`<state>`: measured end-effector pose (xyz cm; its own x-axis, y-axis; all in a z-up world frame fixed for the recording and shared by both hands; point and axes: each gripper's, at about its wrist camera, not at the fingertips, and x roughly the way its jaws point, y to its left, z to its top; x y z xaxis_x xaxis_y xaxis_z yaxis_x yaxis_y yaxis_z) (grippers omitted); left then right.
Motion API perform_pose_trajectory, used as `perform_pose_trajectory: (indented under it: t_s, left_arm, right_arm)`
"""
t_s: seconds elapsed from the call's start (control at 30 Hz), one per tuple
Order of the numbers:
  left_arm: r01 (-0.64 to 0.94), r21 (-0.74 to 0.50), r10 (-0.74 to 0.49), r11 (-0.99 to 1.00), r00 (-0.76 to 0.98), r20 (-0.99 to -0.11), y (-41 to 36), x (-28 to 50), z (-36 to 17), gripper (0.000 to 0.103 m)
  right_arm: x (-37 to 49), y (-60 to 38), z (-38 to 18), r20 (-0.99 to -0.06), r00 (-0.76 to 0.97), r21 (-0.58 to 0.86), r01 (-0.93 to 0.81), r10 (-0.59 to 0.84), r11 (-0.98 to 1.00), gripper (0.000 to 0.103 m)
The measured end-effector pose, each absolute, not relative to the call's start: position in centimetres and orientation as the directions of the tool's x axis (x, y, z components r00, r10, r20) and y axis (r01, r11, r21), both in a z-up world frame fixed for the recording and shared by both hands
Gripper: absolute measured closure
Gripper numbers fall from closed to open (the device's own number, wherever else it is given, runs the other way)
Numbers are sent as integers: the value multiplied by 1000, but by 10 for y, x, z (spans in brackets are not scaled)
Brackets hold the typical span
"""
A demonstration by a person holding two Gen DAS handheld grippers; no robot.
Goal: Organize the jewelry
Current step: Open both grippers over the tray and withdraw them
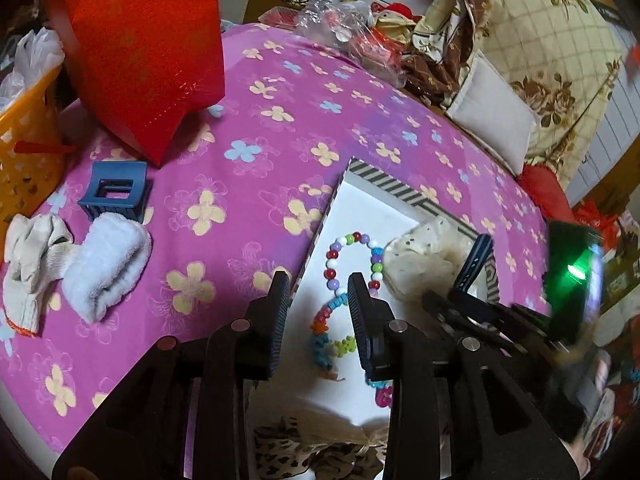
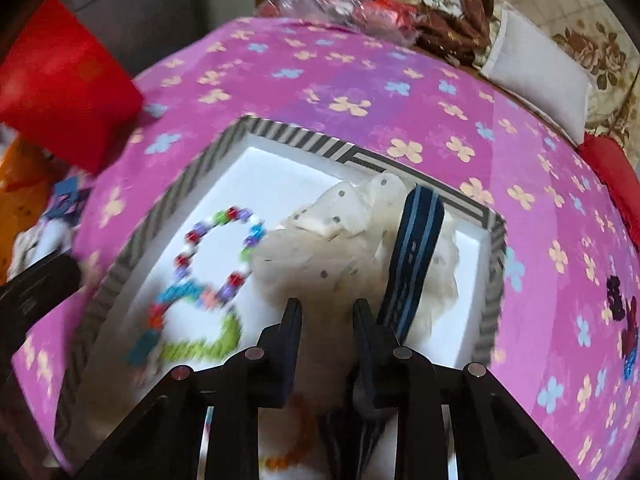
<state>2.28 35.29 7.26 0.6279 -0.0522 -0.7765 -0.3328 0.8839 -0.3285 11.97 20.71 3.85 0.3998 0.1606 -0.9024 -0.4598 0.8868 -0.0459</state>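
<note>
A white tray with a striped rim (image 1: 384, 182) (image 2: 296, 134) lies on the pink flowered cloth. In it lie a colourful bead bracelet (image 1: 352, 258) (image 2: 218, 248), a cream dotted scrunchie (image 1: 424, 256) (image 2: 344, 236) and a blue striped band (image 2: 416, 256) (image 1: 476, 258). My left gripper (image 1: 318, 292) is open over the tray's left edge, above the beads. My right gripper (image 2: 326, 314) is open over the scrunchie, the blue band beside its right finger; it also shows in the left wrist view (image 1: 472, 308). A blue hair claw (image 1: 114, 192) lies on the cloth at left.
A red bag (image 1: 140, 48) and an orange basket (image 1: 28, 152) stand at the left. White socks (image 1: 76, 268) lie by the claw. A leopard-print scrunchie (image 1: 296, 452) lies at the tray's near end. Clutter and cushions (image 1: 540, 60) line the far edge. A small dark ornament (image 2: 624, 320) lies on the right.
</note>
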Motion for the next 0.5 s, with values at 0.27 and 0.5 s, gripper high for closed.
perform_pose_trajectory:
  t_s: [0.27, 0.5]
  left_arm:
    - [-314, -304, -46, 900, 624, -780, 344, 29, 73, 73]
    - [-287, -291, -50, 913, 629, -775, 329, 27, 76, 73]
  right_arm:
    - [130, 204, 57, -879, 416, 36, -427, 232, 904, 78]
    - [73, 128, 109, -793, 485, 156, -422, 368, 893, 78]
